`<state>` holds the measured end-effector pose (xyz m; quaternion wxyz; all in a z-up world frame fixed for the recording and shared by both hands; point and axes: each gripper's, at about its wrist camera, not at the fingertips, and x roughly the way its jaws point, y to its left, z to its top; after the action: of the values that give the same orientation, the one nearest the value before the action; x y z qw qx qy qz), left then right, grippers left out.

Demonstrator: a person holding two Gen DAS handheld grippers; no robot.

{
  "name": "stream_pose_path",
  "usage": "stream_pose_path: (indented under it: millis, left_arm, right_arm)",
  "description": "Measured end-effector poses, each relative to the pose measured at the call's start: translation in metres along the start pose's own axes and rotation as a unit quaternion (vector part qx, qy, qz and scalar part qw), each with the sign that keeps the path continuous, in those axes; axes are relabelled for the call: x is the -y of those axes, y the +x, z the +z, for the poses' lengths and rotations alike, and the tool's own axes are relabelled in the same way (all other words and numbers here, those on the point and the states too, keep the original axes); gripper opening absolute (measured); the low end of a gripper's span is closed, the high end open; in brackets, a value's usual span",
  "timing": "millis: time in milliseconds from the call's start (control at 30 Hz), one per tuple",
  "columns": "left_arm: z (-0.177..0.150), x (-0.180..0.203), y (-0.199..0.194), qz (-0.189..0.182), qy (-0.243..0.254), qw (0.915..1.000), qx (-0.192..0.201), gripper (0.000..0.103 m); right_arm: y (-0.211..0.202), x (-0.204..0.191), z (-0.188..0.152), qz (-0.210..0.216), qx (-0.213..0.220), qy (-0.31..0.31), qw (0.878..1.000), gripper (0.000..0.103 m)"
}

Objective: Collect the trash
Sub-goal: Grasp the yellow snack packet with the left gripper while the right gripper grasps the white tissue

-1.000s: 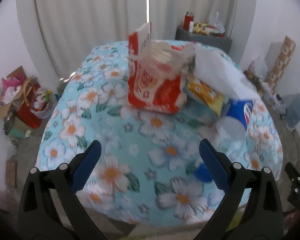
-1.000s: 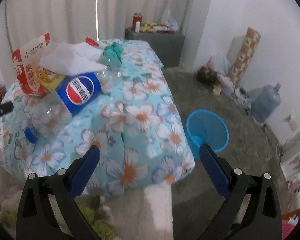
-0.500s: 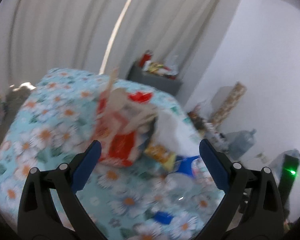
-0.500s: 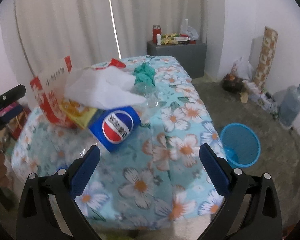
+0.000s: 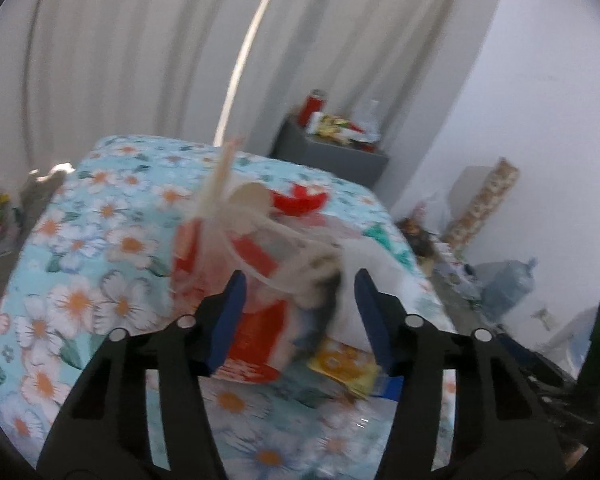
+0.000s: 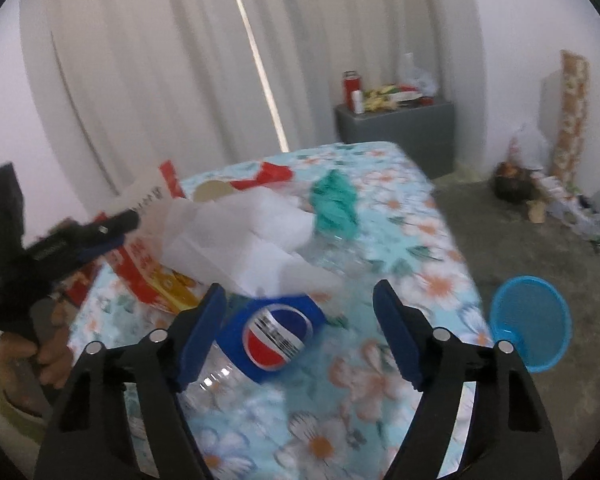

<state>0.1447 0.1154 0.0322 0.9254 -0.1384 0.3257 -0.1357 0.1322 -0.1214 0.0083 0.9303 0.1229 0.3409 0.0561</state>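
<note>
Here both tongs (image 5: 298,312) (image 6: 300,330) hover, closing, above trash (image 6: 236,240).

A: The tablecloth (image 6: 384,216) is light blue, printed with white daisies that have orange centres and green leaves.

B: And the carton (image 5: 256,320)?

A: Red and white, though the left wrist view is blurred, so the print on it is hard to read. A yellow packet (image 5: 346,364) lies beside it.

B: The bottle (image 6: 274,334) has a blue label with a red, white and blue roundel; its body is clear.

A: The tissue (image 6: 236,240) is white, the crumpled cloth (image 6: 336,204) teal.

B: The bin (image 6: 530,322) on the grey floor is bright blue. Both grippers (image 6: 300,338) have black arms with blue pads (image 5: 228,320).

A: Curtains (image 6: 172,60) are off-white; the cabinet (image 6: 400,128) is grey.
</note>
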Motion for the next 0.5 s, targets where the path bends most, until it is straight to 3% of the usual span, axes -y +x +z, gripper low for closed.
stream_pose_path:
  millis: [167,333,500]
  left_arm:
    - [0.008,-0.016,0.016,0.047,-0.024,0.9985,-0.016,0.04]
    - [0.012,-0.023,0.03,0.076,-0.026,0.9964,-0.027,0.034]
    - [0.012,-0.029,0.033,0.098,-0.033,0.9944,-0.022,0.011]
  right_arm:
    - [0.035,0.0,0.021,0.074,-0.034,-0.004,0.997,0.066]
    - [0.073,-0.002,0.033,0.1,-0.072,-0.023,0.992,0.056]
    - [0.089,-0.005,0.03,0.11,-0.11,-0.053,0.986,0.04]
